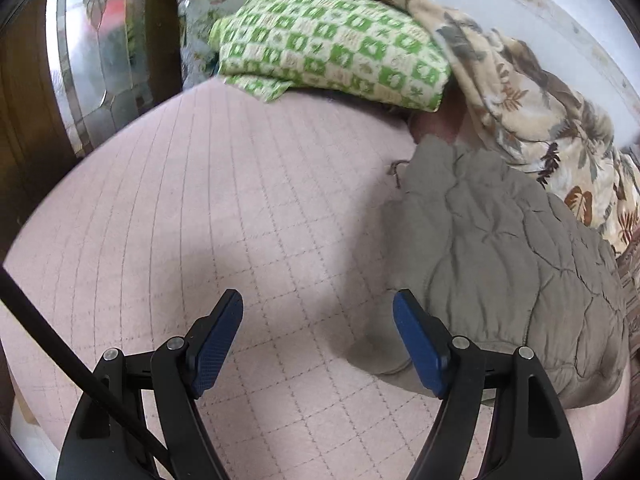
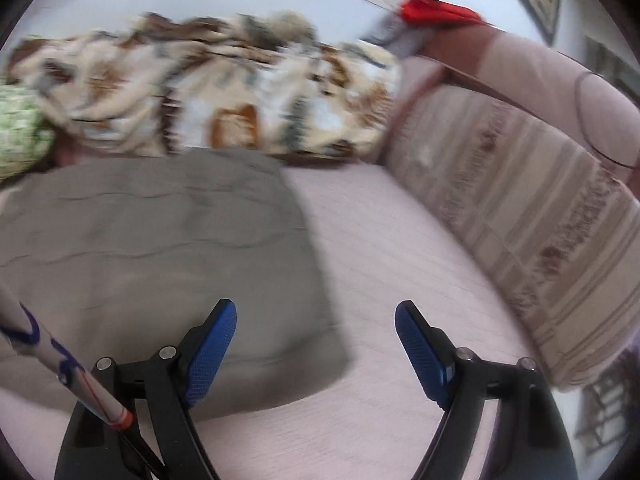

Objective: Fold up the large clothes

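A grey-green quilted garment (image 1: 508,264) lies folded in a thick bundle on the pink quilted bed cover (image 1: 208,216). In the left wrist view it sits to the right of my left gripper (image 1: 318,344), whose right finger (image 1: 420,344) is at its near edge. The left gripper is open and empty. In the right wrist view the same garment (image 2: 152,256) lies at the left, blurred. My right gripper (image 2: 316,352) is open and empty above the garment's near right corner and the bed cover (image 2: 400,264).
A green-and-white checked pillow (image 1: 332,48) and a floral blanket (image 1: 532,112) lie at the back by the wall. A striped bolster (image 2: 520,216) lines the right side. A wooden door frame with patterned glass (image 1: 92,60) stands at the left.
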### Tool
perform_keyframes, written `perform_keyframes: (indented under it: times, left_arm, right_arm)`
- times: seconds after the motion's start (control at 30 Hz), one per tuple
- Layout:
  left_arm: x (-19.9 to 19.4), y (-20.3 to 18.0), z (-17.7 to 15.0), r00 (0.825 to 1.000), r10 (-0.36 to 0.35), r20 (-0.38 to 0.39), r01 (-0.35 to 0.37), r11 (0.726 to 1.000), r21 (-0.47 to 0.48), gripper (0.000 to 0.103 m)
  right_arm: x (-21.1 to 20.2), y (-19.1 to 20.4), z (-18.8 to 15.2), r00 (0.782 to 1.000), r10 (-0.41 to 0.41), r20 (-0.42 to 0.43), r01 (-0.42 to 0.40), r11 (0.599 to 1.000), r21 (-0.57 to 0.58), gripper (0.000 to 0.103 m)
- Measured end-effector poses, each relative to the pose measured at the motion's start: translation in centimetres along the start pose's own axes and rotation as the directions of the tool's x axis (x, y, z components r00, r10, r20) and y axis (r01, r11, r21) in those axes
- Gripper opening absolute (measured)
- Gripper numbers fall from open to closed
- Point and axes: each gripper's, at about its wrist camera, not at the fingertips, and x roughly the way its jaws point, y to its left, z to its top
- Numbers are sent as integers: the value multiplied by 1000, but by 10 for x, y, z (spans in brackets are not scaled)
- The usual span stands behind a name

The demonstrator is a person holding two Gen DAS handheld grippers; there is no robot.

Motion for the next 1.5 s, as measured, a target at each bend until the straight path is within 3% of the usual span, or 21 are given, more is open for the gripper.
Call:
perform_keyframes:
  times: [0.1, 0.23, 0.33, 0.63, 0.8, 0.9, 1.13, 1.5]
  left_arm:
    - [4, 13, 2, 1000, -11, -26, 10, 999, -49, 77]
    - [5, 22, 4, 1000, 6, -23, -7, 998, -69, 77]
    - [4, 26, 6, 1000, -3, -21, 2, 997, -82, 77]
    - [-1, 17, 1, 1000, 17, -5, -17, 999, -52, 77]
    - [-12, 10, -4, 998, 39, 47, -38, 999, -11, 77]
    - [-17, 7, -6, 996, 51, 67, -51, 999, 2, 77]
    - [-38, -6, -27, 997, 25, 76, -29, 998, 58, 77]
    - [-89, -42, -106, 999, 40, 2, -40, 973, 226, 77]
  right_arm:
    - [2, 39, -11, 993, 109, -46, -111, 993, -42, 85]
    - [38, 82, -29, 989, 71, -128, -87, 989, -123, 85]
    - [50, 84, -33, 985, 58, -164, -79, 990, -121, 85]
    - [-6, 81, -42, 985, 152, -86, -159, 983, -87, 85]
    - [27, 104, -57, 974, 119, -193, -146, 980, -133, 85]
    - [18, 95, -61, 973, 146, -177, -162, 984, -78, 85]
    - [-26, 63, -93, 978, 172, -118, -183, 979, -85, 86]
    - [-59, -8, -162, 980, 177, -87, -178, 984, -9, 86]
